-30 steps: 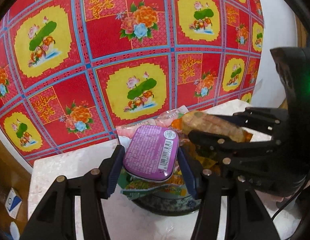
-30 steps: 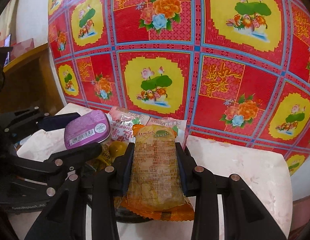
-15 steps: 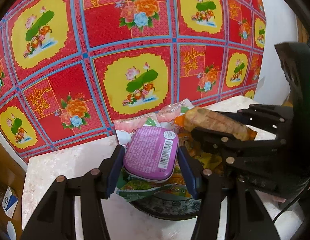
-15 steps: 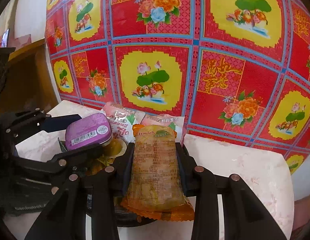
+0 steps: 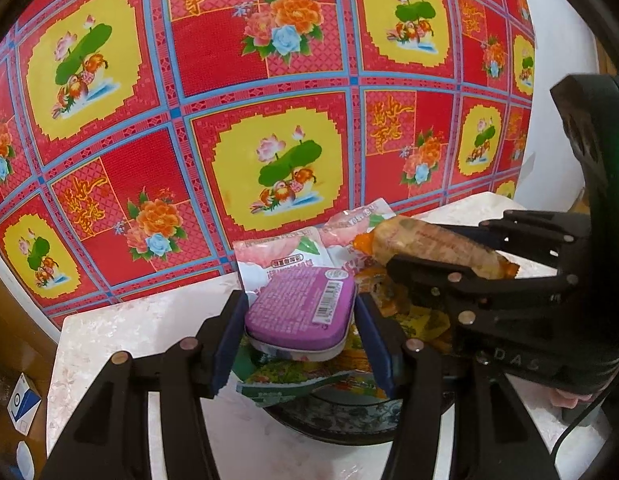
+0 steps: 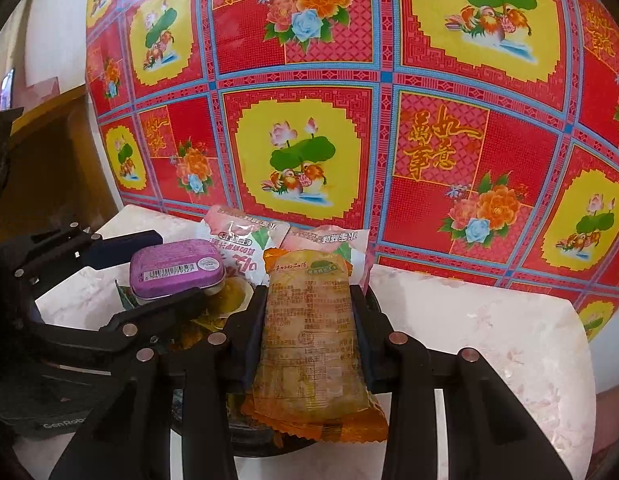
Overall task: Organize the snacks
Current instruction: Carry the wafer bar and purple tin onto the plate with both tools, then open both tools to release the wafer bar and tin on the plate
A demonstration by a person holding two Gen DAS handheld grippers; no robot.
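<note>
My left gripper [image 5: 301, 332] is shut on a purple tin [image 5: 301, 314] and holds it above a dark patterned bowl [image 5: 349, 426] filled with snack packets. In the right wrist view that tin [image 6: 177, 270] appears at the left between black fingers. An orange-edged snack packet [image 6: 313, 340] stands lengthwise in my right gripper [image 6: 311, 334], whose pads press on its two sides, just over the same bowl [image 6: 253, 446]. Seen from the left wrist, this packet [image 5: 433, 246] and the right gripper [image 5: 449, 256] sit to the right of the tin. Two pink packets [image 5: 281, 258] lean at the bowl's far side.
The bowl rests on a white marble-patterned table [image 6: 489, 344] against a wall covered in red and yellow floral cloth [image 5: 269, 120]. Wooden furniture [image 6: 41, 160] stands to the left. A small blue and white box [image 5: 23, 408] lies below the table's left edge.
In the left wrist view the bowl, packets and table have slid down and a bit right, and the tin sits slightly lower over the bowl. Both grips are unchanged.
</note>
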